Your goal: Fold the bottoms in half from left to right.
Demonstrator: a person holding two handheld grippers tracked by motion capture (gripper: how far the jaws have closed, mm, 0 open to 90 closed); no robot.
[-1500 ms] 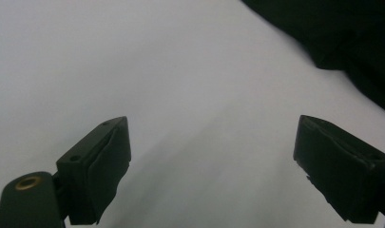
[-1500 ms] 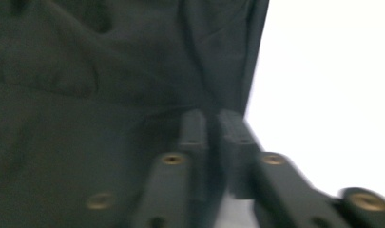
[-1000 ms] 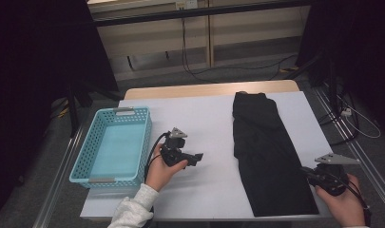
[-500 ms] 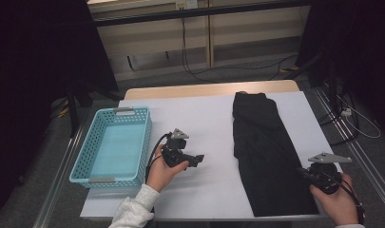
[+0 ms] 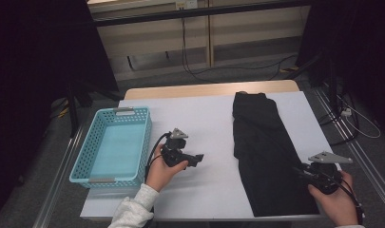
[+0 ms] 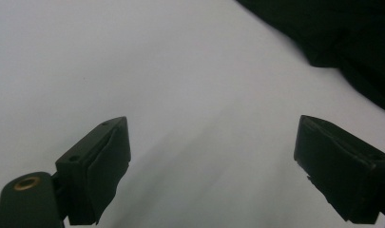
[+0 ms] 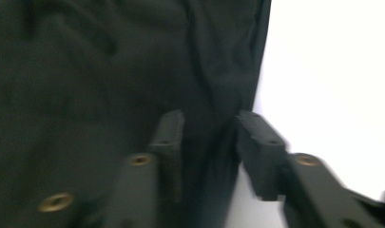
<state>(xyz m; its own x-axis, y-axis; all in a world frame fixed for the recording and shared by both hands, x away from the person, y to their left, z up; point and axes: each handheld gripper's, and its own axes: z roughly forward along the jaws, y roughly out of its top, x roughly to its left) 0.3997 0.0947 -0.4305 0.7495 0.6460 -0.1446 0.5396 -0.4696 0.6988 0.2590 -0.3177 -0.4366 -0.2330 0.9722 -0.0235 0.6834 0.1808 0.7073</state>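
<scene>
A long black folded garment lies lengthwise on the right half of the white table. My right gripper sits low at the garment's near right edge and points left. In the right gripper view its jaws stand a little apart, open, with the cloth's edge between and below them. My left gripper is held over bare table left of the garment and points right. Its jaws are wide open and hold nothing, with the dark cloth ahead at the upper right.
A light blue plastic basket stands at the table's left edge, with nothing in it. Metal rails run along both sides of the table, and cables lie on the floor beyond its far end.
My right gripper has moved slightly left and forward onto the garment's right edge. The left hand and its gripper have stayed in place.
</scene>
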